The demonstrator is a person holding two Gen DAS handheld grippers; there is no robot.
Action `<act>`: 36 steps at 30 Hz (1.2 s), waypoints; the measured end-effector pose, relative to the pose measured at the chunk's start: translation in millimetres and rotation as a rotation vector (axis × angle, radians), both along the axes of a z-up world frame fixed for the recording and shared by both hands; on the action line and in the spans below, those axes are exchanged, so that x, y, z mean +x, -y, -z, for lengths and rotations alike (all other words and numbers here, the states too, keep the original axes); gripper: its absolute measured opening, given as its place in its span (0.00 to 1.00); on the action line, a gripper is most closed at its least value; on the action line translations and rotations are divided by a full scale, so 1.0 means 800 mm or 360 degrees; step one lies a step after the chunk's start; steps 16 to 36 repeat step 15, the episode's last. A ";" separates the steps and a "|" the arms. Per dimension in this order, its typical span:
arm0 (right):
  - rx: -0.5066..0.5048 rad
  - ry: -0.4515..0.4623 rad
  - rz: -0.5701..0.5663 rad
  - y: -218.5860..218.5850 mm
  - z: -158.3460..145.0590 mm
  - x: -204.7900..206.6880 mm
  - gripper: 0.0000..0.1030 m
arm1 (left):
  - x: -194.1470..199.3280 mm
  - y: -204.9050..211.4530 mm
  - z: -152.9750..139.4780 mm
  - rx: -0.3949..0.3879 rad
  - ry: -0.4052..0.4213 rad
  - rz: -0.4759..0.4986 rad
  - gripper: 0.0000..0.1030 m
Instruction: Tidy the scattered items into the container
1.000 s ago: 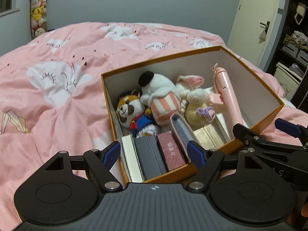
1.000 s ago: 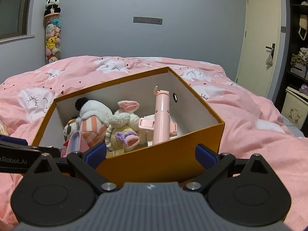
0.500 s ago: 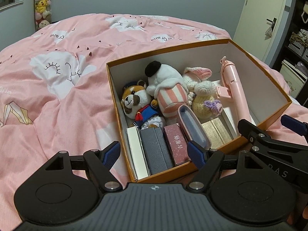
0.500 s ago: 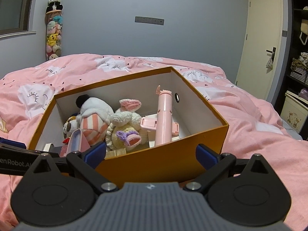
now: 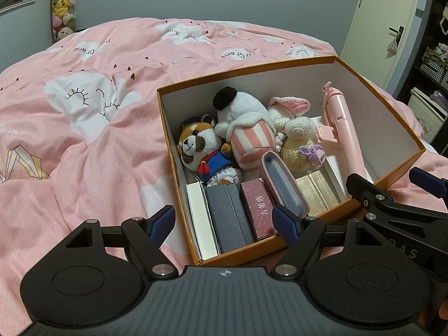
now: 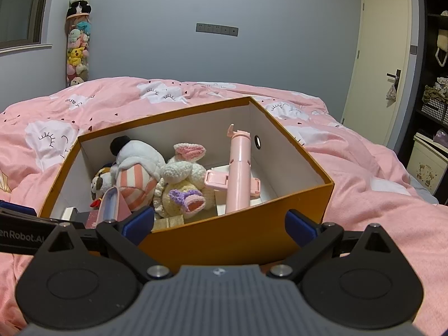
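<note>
Clearly, from the left wrist view, our left gripper (image 5: 225, 221) hangs wide apart and empty just above the near corner of the orange box (image 5: 378, 89), which sits on the pink duvet (image 5: 84, 140). Inside the box, against its near wall, stand a white box (image 5: 200, 218), a grey case (image 5: 229, 215) and a maroon box (image 5: 257, 207) side by side, with a pink glasses case (image 5: 282, 184) leaning over them and a gold box (image 5: 316, 193) beside it. Toward the far wall lie a raccoon plush (image 5: 201, 148), a striped plush (image 5: 249, 131), a crocheted bunny (image 5: 299, 137) and a pink selfie stick (image 5: 344, 137). Our right gripper (image 5: 392, 184) shows at the box's near right corner, also spread and holding nothing.

From the right wrist view, our right gripper (image 6: 219, 224) straddles the box's near wall (image 6: 238, 238), its jaws wide and empty. We see no loose item on the duvet around the box in either view, so we judge the tidying essentially complete.

Risks from here, as we judge them: both grippers sit close to the box rim, so a careless pull-away could clip the wall and tip or slide the box on the soft bedding. The glasses case rests tilted and could slip if the box is jolted, and the selfie stick, propped at a slant, could topple.
</note>
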State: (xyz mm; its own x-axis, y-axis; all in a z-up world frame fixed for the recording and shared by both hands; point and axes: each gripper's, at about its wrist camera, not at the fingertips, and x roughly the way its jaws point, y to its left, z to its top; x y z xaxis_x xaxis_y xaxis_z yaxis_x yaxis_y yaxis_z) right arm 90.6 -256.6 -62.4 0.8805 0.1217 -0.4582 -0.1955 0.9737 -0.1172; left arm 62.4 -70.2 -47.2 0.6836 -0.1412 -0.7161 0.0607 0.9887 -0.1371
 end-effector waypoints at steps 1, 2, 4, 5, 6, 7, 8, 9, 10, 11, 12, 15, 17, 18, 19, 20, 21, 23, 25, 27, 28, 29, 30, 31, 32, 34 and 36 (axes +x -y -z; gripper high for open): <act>0.0000 0.0000 -0.0001 0.000 0.000 0.000 0.97 | 0.000 0.000 0.000 0.0000 0.0000 0.0000 0.87; 0.0000 0.0000 -0.0001 0.000 0.000 0.000 0.97 | 0.000 0.000 0.000 0.0000 0.0000 -0.0001 0.87; 0.0000 0.0000 -0.0001 0.000 0.000 0.000 0.97 | 0.000 0.000 0.000 -0.0001 -0.0001 0.0000 0.87; 0.0001 -0.0001 -0.0001 0.000 0.000 0.000 0.97 | 0.000 0.000 0.000 -0.0002 -0.0001 0.0000 0.87; 0.0002 -0.0002 -0.0001 0.000 0.000 0.000 0.97 | 0.000 0.000 0.000 -0.0003 -0.0003 0.0000 0.87; 0.0003 -0.0003 -0.0001 0.000 0.001 0.001 0.97 | 0.001 -0.001 0.000 -0.0003 -0.0004 0.0000 0.87; 0.0003 -0.0004 0.0000 -0.001 0.002 0.001 0.97 | 0.001 0.000 0.000 -0.0002 -0.0004 -0.0001 0.87; 0.0002 -0.0004 0.0000 -0.001 0.002 0.001 0.97 | 0.001 0.000 0.000 -0.0001 -0.0004 -0.0002 0.87; 0.0002 -0.0004 0.0000 -0.001 0.002 0.001 0.98 | 0.001 -0.001 0.000 -0.0002 -0.0004 -0.0002 0.87; 0.0002 -0.0004 0.0001 -0.001 0.002 0.001 0.98 | 0.001 -0.001 0.000 -0.0004 -0.0004 -0.0001 0.87; 0.0003 -0.0004 0.0001 -0.001 0.002 0.001 0.98 | 0.001 -0.001 0.000 -0.0007 -0.0004 -0.0001 0.87; 0.0002 -0.0004 0.0000 -0.001 0.002 0.001 0.98 | 0.001 -0.002 0.000 -0.0011 -0.0004 -0.0003 0.87; 0.0002 -0.0004 0.0000 -0.001 0.002 0.001 0.98 | 0.001 -0.002 0.000 -0.0011 -0.0004 -0.0003 0.87; 0.0002 -0.0004 0.0000 -0.001 0.002 0.001 0.98 | 0.001 -0.002 0.000 -0.0011 -0.0004 -0.0003 0.87; 0.0002 -0.0004 0.0000 -0.001 0.002 0.001 0.98 | 0.001 -0.002 0.000 -0.0011 -0.0004 -0.0003 0.87; 0.0002 -0.0004 0.0000 -0.001 0.002 0.001 0.98 | 0.001 -0.002 0.000 -0.0011 -0.0004 -0.0003 0.87; 0.0002 -0.0004 0.0000 -0.001 0.002 0.001 0.98 | 0.001 -0.002 0.000 -0.0011 -0.0004 -0.0003 0.87; 0.0002 -0.0004 0.0000 -0.001 0.002 0.001 0.98 | 0.001 -0.002 0.000 -0.0011 -0.0004 -0.0003 0.87; 0.0002 -0.0004 0.0000 -0.001 0.002 0.001 0.98 | 0.001 -0.002 0.000 -0.0011 -0.0004 -0.0003 0.87; 0.0002 -0.0004 0.0000 -0.001 0.002 0.001 0.98 | 0.001 -0.002 0.000 -0.0011 -0.0004 -0.0003 0.87; 0.0002 -0.0004 0.0000 -0.001 0.002 0.001 0.98 | 0.001 -0.002 0.000 -0.0011 -0.0004 -0.0003 0.87; 0.0002 -0.0004 0.0000 -0.001 0.002 0.001 0.98 | 0.001 -0.002 0.000 -0.0011 -0.0004 -0.0003 0.87; 0.0002 -0.0004 0.0000 -0.001 0.002 0.001 0.98 | 0.001 -0.002 0.000 -0.0011 -0.0004 -0.0003 0.87; 0.0002 -0.0004 0.0000 -0.001 0.002 0.001 0.98 | 0.001 -0.002 0.000 -0.0011 -0.0004 -0.0003 0.87; 0.0002 -0.0004 0.0000 -0.001 0.002 0.001 0.98 | 0.001 -0.002 0.000 -0.0011 -0.0004 -0.0003 0.87; 0.0002 -0.0004 0.0000 -0.001 0.002 0.001 0.98 | 0.001 -0.002 0.000 -0.0011 -0.0004 -0.0003 0.87; 0.0002 -0.0004 0.0000 -0.001 0.002 0.001 0.98 | 0.001 -0.002 0.000 -0.0011 -0.0004 -0.0003 0.87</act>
